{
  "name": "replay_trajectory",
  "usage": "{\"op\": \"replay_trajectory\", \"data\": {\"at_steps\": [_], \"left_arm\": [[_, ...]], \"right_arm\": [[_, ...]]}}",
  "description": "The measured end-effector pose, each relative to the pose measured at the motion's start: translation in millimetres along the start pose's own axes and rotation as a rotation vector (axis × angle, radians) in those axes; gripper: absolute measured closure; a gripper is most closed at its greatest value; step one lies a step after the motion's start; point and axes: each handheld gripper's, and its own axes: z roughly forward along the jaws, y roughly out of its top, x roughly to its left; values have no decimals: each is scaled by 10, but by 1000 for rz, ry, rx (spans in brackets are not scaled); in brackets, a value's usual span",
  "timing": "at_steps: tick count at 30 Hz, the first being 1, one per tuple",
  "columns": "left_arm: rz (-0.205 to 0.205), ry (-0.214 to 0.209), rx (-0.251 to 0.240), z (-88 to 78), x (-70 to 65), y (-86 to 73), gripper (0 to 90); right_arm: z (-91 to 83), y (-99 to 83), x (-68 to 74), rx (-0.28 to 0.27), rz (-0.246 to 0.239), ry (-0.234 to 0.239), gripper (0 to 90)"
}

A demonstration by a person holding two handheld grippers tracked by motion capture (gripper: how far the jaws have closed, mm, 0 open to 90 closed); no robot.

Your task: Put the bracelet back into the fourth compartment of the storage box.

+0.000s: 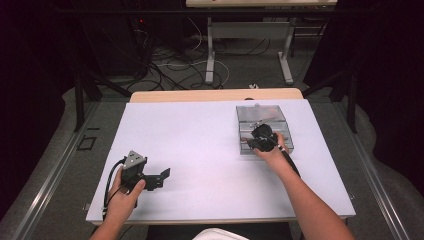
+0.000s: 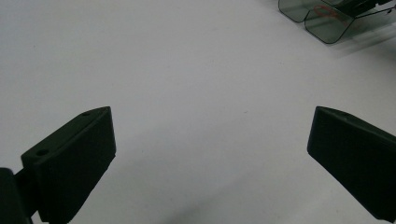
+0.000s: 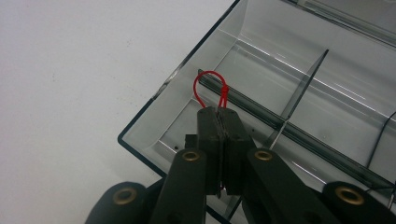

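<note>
A: What are the right tongs (image 3: 219, 109) doing?

B: Clenched. Their two flat black jaws are pressed face to face on a thin red loop (image 3: 211, 87), a smooth wire or cord that arches out past the tips and is knotted on one side. Brass-coloured rivets dot the black linkage behind the jaws.

A: And where is that loop?

B: Just above the near-left corner compartment of a clear plastic box (image 3: 154, 105). The box is shallow and rectangular, with glossy smoke-tinted walls and thin straight dividers that cut it into compartments. Whether the loop touches the box floor I cannot tell.

A: How does it look from above?

B: In the high view the right tongs (image 1: 258, 136) sit over the clear plastic box (image 1: 248, 114) on the right half of the table (image 1: 200, 130), the hand (image 1: 273, 153) wrapped around the handle and a dark cable trailing back along the forearm.

A: The left tongs?

B: Released. The left tongs (image 2: 210, 140) show two blunt, matte black wedge-shaped jaws spread wide apart with bare table between them. From above, the left tongs (image 1: 162, 176) are near the front-left of the table, well apart from the box, with a grey three-cornered plate on top.

A: The table itself?

B: Flat, pale, matte white, with a light wood edge at the far side.
</note>
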Motion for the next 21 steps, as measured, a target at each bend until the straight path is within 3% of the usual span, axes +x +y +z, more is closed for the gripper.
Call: {"op": "replay_trajectory", "data": {"at_steps": [15,21], "left_arm": [[6,5,-7,6,5,-1,12],[0,2,1,4,7,-1,12]], "right_arm": [[-34,6,-3,-32,8,-7,764],[-55,14,13,-55,8,-8,665]]}}
